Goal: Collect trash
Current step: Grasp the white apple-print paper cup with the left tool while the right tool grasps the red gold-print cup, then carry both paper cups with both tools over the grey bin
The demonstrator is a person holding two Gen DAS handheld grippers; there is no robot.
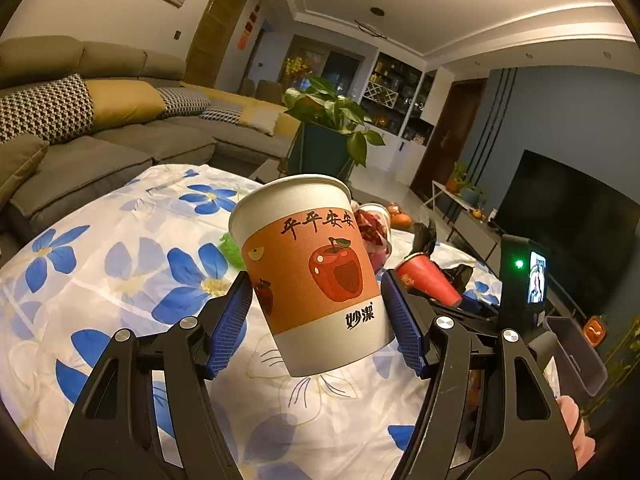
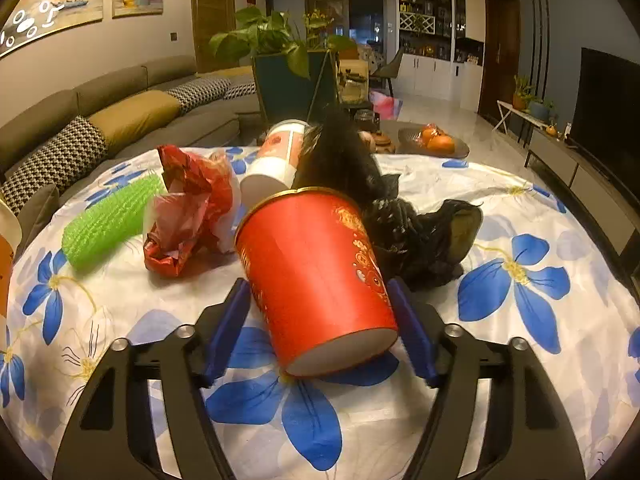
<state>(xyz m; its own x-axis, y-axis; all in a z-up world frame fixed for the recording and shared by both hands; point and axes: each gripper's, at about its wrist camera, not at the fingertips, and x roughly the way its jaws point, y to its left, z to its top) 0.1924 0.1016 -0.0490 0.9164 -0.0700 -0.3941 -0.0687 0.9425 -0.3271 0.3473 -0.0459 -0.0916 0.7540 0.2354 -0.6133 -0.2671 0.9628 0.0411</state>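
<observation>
My left gripper [image 1: 318, 320] is shut on a white and orange paper cup with an apple picture [image 1: 312, 272], held tilted above the flowered tablecloth [image 1: 120, 264]. My right gripper [image 2: 320, 328] is shut on a red paper cup [image 2: 316, 276], also tilted, just above the cloth [image 2: 520, 320]. Beyond it lie a crumpled black plastic bag [image 2: 412, 232], a crumpled red wrapper [image 2: 188, 208], a green foam net sleeve [image 2: 112, 220] and another white and orange cup on its side [image 2: 276, 160]. The red cup [image 1: 430, 280] and right gripper also show in the left wrist view.
A grey sofa with cushions [image 2: 120, 108] runs along the left. A potted plant in a dark planter [image 2: 288, 76] stands beyond the table. A tray of oranges [image 2: 436, 144] sits at the far edge. A TV [image 2: 608, 112] is at right. A grey bin [image 1: 576, 356] sits low right.
</observation>
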